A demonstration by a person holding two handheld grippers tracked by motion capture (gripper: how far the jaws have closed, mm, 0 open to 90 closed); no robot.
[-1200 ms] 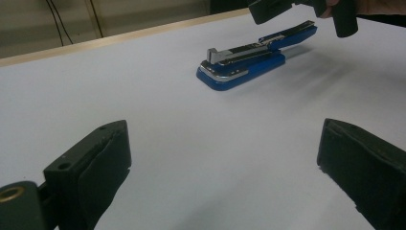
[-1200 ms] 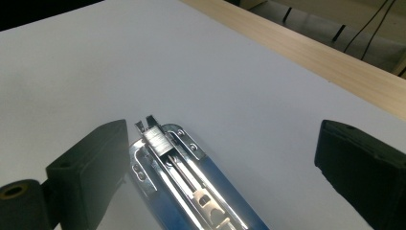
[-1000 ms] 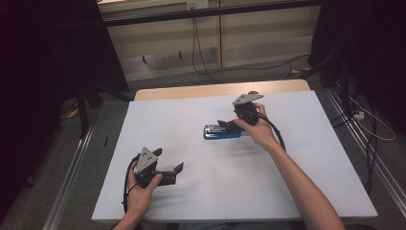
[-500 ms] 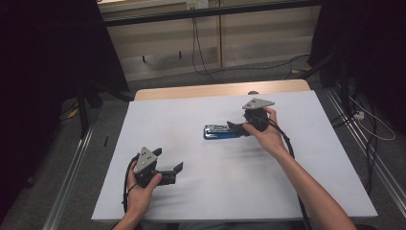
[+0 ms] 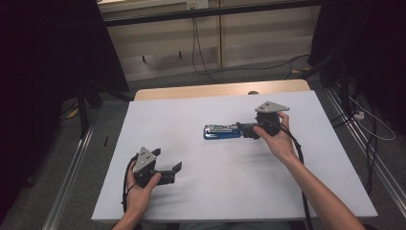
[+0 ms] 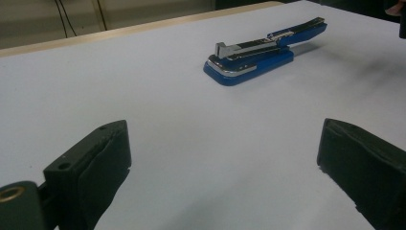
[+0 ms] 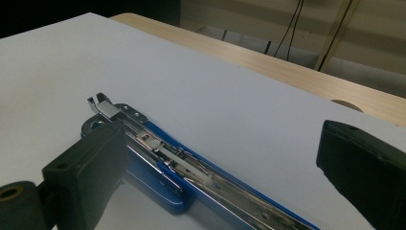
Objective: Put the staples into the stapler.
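white table [image 5: 230, 191] bears blue stapler [image 5: 221, 132]; right gripper [image 5: 244, 130] spread beside it, left gripper [image 5: 173, 170] spread

The blue stapler [image 7: 191, 177] runs off the right gripper view's bottom edge, its rear end unseen.

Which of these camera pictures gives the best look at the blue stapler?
The left gripper view: the whole stapler lies unblocked on the table. The right gripper view shows it close but cut off. The high view shows it small, beside the right tongs.

Blue stapler [image 5: 221, 132] with silver metal top; white table [image 5: 230, 191]; black tool jaws
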